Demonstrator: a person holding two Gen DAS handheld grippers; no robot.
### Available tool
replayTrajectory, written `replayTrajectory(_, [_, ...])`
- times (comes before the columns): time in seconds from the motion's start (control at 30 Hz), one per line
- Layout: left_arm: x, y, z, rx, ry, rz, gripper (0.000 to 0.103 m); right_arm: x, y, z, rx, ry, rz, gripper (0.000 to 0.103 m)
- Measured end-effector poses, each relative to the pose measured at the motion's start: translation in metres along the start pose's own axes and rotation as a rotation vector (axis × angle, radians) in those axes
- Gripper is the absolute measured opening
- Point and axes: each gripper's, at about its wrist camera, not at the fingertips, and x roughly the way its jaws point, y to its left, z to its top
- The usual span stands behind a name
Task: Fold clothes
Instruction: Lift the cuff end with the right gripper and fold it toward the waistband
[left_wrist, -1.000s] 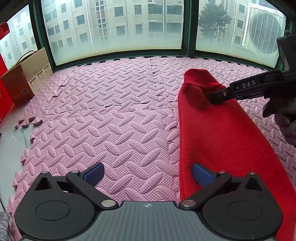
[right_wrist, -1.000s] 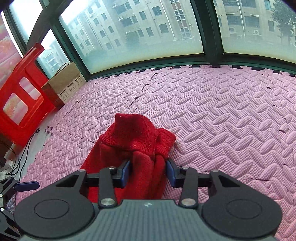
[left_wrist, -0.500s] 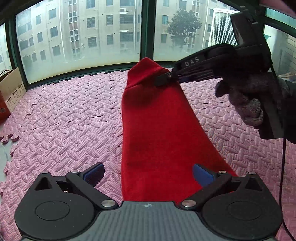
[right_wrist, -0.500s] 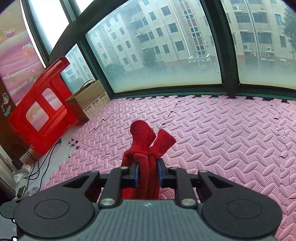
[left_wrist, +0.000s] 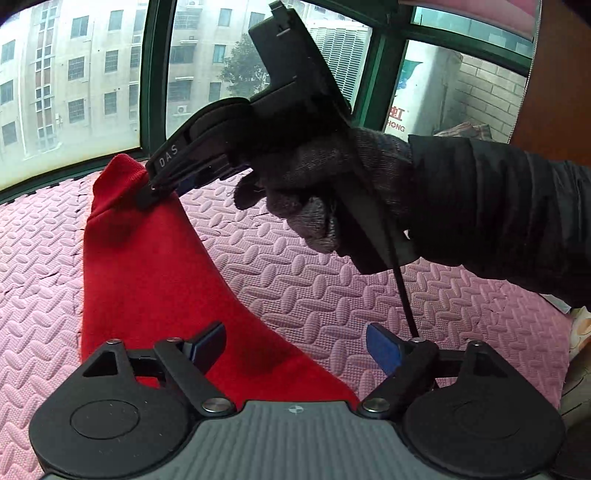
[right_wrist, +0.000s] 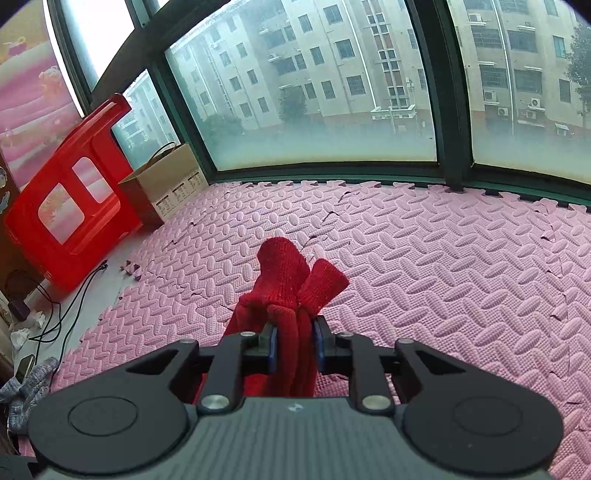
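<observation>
A red knitted garment (left_wrist: 147, 266) hangs stretched above the pink foam mat. My right gripper (right_wrist: 294, 349) is shut on a bunched end of the garment (right_wrist: 288, 273), which sticks out past the fingers. In the left wrist view the right gripper (left_wrist: 147, 192), held by a gloved hand, pinches the garment's top end and lifts it. My left gripper (left_wrist: 295, 347) is open and empty. Its blue pads (left_wrist: 382, 347) stand wide apart, with the garment's lower part running under the left finger.
Pink interlocking foam mat (right_wrist: 424, 258) covers the floor up to a green-framed window wall. A red plastic stool (right_wrist: 70, 199) and a cardboard box (right_wrist: 166, 184) stand at the left. Cables (right_wrist: 55, 317) and a grey glove (right_wrist: 26, 384) lie on bare floor beyond the mat's left edge.
The right gripper closed on the garment's end and lifted it off the mat. The left gripper swung right so the garment now lies left of centre.
</observation>
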Motion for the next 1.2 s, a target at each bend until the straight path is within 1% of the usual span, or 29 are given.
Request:
replayTrajectory(0.13, [0.014,0.001,0.002,-0.026,0.029,-0.049,0.085,0.011,-0.014,-0.006,0.039,0.027,0.005,0.018])
replayTrajectory(0.27, [0.029,0.004,0.001,-0.036,0.069,-0.056,0.087,0.02,-0.026,-0.012,0.075,0.048,0.021,0.022])
replayTrajectory(0.37, [0.031,0.002,0.001,-0.017,0.07,-0.06,0.094,0.026,-0.033,-0.015,0.105,0.052,0.047,0.027])
replayTrajectory(0.43, [0.028,0.001,0.0,-0.011,0.067,-0.055,0.094,0.028,-0.037,-0.016,0.131,0.051,0.065,0.028])
replayTrajectory(0.53, [0.017,0.002,0.0,-0.028,0.062,-0.049,0.094,0.027,-0.039,-0.016,0.156,0.039,0.077,0.025])
replayTrajectory(0.6, [0.003,0.009,-0.002,-0.053,0.038,-0.049,0.094,0.023,-0.038,-0.016,0.161,0.023,0.088,0.02])
replayTrajectory(0.77, [-0.024,0.034,-0.01,-0.123,-0.001,-0.01,0.094,0.0,-0.018,-0.005,0.094,-0.035,0.126,0.018])
replayTrajectory(0.9, [-0.024,0.061,-0.022,-0.216,0.018,0.008,0.094,-0.024,0.005,0.005,0.021,-0.074,0.15,0.017])
replayTrajectory(0.97, [-0.023,0.074,-0.028,-0.251,0.017,0.028,0.094,-0.036,0.018,0.008,-0.015,-0.093,0.159,0.017])
replayTrajectory(1.03, [-0.026,0.085,-0.033,-0.291,-0.003,0.009,0.094,-0.049,0.031,0.009,-0.045,-0.111,0.171,0.017])
replayTrajectory(1.1, [-0.035,0.088,-0.035,-0.319,-0.023,-0.009,0.094,-0.063,0.043,0.008,-0.071,-0.124,0.18,0.017])
replayTrajectory(1.13, [-0.041,0.088,-0.036,-0.319,-0.035,-0.015,0.094,-0.069,0.049,0.007,-0.087,-0.13,0.183,0.017])
replayTrajectory(1.2, [-0.056,0.087,-0.041,-0.309,-0.055,-0.002,0.094,-0.084,0.062,0.005,-0.121,-0.141,0.191,0.017])
